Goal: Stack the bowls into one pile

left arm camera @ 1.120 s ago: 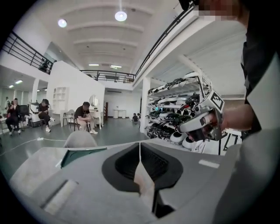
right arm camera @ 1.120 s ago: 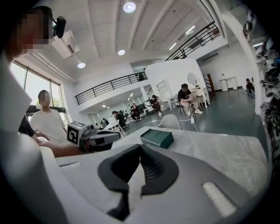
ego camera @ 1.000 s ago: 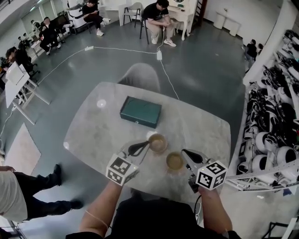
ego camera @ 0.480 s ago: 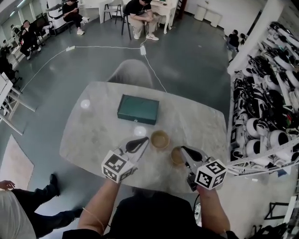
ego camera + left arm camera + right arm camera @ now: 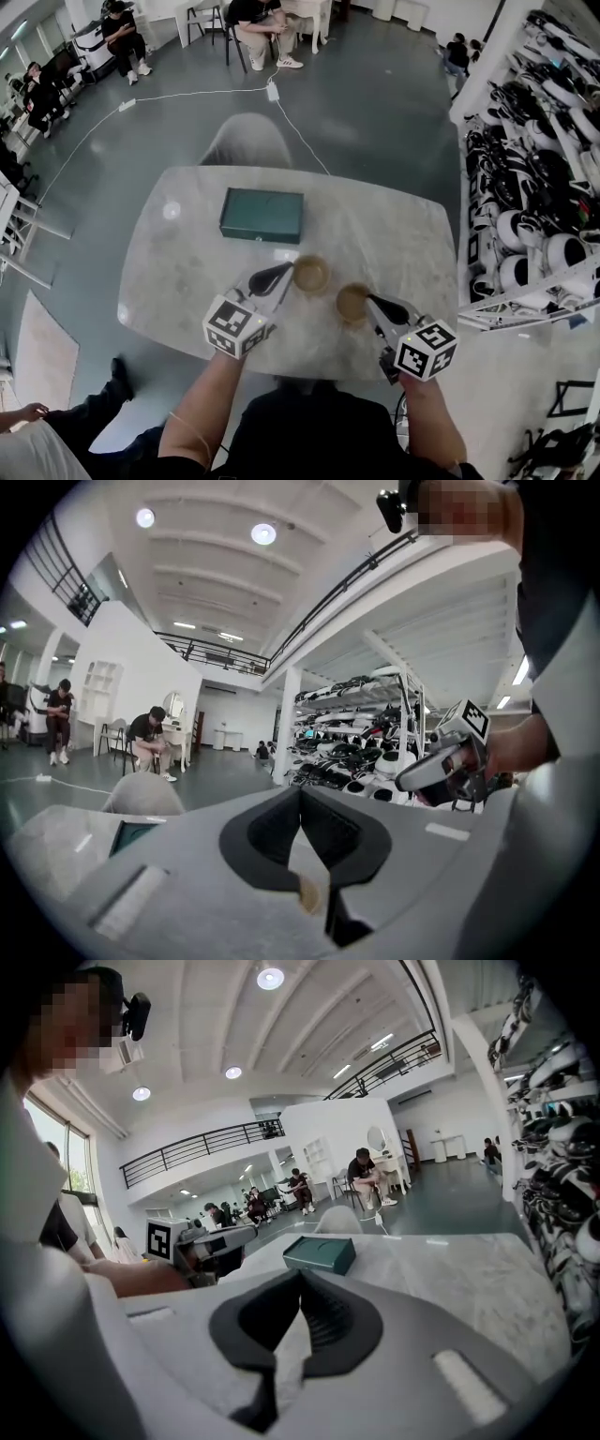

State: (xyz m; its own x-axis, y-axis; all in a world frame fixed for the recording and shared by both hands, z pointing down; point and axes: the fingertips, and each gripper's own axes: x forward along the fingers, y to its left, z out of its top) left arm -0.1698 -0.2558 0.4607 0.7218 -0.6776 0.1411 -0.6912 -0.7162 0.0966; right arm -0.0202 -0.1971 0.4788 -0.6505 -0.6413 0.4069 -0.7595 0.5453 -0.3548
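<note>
My left tongs (image 5: 287, 270) pressed together, tip just left of bowl (image 5: 311, 275). Right tongs (image 5: 373, 300) pressed together, just right of second bowl (image 5: 352, 303). Bowls mid-frame on tabletop (image 5: 187, 272), unstacked, same as before.

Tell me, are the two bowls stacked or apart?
Apart. In the head view the left bowl and right bowl sit upright side by side on the table, neither inside the other.
</note>
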